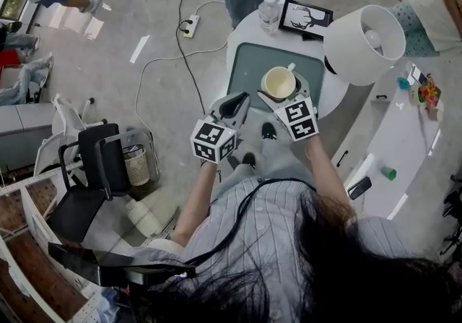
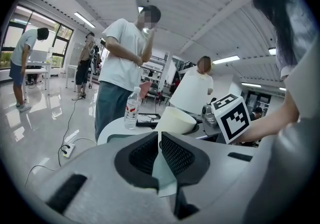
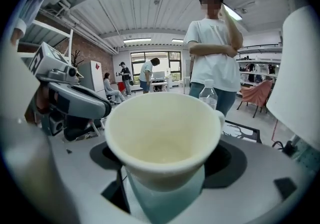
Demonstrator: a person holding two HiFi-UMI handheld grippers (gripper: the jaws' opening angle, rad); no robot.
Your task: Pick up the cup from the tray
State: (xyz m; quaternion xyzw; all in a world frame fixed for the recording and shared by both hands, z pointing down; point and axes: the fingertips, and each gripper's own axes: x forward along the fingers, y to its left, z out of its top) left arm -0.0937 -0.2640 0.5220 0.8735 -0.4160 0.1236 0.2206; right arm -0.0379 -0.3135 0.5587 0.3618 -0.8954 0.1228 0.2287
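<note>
Cup [image 1: 279,84] over tray [image 1: 249,61], bottle [image 1: 269,14] behind

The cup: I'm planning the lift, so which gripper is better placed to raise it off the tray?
Right. The right gripper has the cup between its jaws, closed on it; the left gripper is shut and empty, beside it above the tray.

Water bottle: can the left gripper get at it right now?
Probably yes. Only bare tray lies between the left gripper and the water bottle; the cup, held in the right gripper, is off to the side. The left jaws are shut.
</note>
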